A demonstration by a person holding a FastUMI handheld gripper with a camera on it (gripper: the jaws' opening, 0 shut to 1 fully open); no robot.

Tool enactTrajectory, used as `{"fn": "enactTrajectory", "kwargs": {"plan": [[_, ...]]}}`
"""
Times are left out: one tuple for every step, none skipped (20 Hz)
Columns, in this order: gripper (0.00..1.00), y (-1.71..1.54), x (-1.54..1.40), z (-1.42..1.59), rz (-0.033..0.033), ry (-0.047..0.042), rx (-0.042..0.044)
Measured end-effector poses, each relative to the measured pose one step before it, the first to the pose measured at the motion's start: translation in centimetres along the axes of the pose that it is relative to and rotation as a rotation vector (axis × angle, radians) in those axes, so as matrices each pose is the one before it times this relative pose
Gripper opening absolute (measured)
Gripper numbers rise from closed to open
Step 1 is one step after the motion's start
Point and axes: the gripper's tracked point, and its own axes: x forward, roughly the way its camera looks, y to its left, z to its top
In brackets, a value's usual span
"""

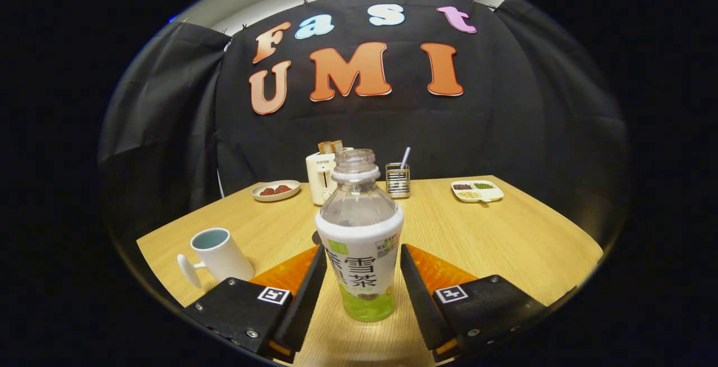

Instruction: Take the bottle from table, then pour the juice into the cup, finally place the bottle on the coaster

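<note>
An uncapped clear bottle [362, 243] with a white and green label stands upright on the wooden table [505, 238], between my two fingers. My gripper [363, 250] is open: the fingers [305, 294] flank the bottle's lower half, and a gap shows on each side near its base. A white mug [220, 255] with its handle toward me stands left of the left finger, close to the table's near edge. A small dark sliver [316, 238] peeks out behind the bottle's left side; I cannot tell what it is.
Along the table's far edge stand a plate of reddish food [275, 190], a white toaster [321, 178] with bread in it, a wire holder [397, 179] with a utensil, and a divided white tray [477, 191] of grains.
</note>
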Motion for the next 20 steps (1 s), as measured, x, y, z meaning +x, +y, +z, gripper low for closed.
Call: {"fn": "enactTrajectory", "kwargs": {"plan": [[0.77, -0.101, 0.120, -0.357, -0.00729, 0.00376, 0.00456], [0.73, 0.069, 0.074, -0.423, -0.00433, 0.00957, 0.00347], [0.70, -0.049, 0.211, -0.396, -0.00687, 0.00900, 0.00158], [0.67, -0.047, 0.136, -0.101, -0.00633, 0.00153, 0.00251], [0.67, -0.031, -0.039, 0.042, -0.00640, -0.00084, 0.00246], [0.66, 0.020, 0.104, 0.076, -0.00553, 0.00384, 0.00361], [0.66, -0.047, 0.038, -0.069, -0.00757, 0.00173, 0.00019], [0.65, 0.108, 0.022, 0.019, -0.00648, 0.00226, -0.00464], [0.64, 0.050, -0.083, -0.070, -0.00693, -0.00060, -0.00373], [0.62, 0.007, -0.059, 0.052, -0.00332, 0.00020, -0.00441], [0.61, 0.083, -0.094, 0.034, -0.00016, 0.00046, -0.00175], [0.59, 0.041, -0.150, 0.041, -0.00088, 0.00243, 0.00672], [0.58, 0.027, 0.048, -0.065, 0.00151, 0.00473, 0.00544], [0.56, 0.074, -0.063, 0.072, -0.00056, 0.00458, 0.00591], [0.55, 0.048, -0.148, 0.283, -0.00266, -0.00186, 0.00324], [0.54, 0.120, -0.058, 0.438, -0.00185, -0.00479, -0.00355], [0.54, 0.174, -0.112, 0.422, -0.00388, -0.00914, -0.01004], [0.54, 0.300, -0.177, 0.487, -0.00307, -0.00920, -0.01820], [0.54, 0.283, -0.168, 0.406, -0.00163, -0.00839, -0.01743], [0.54, 0.377, -0.167, 0.450, 0.00223, -0.00640, -0.02131]]}}
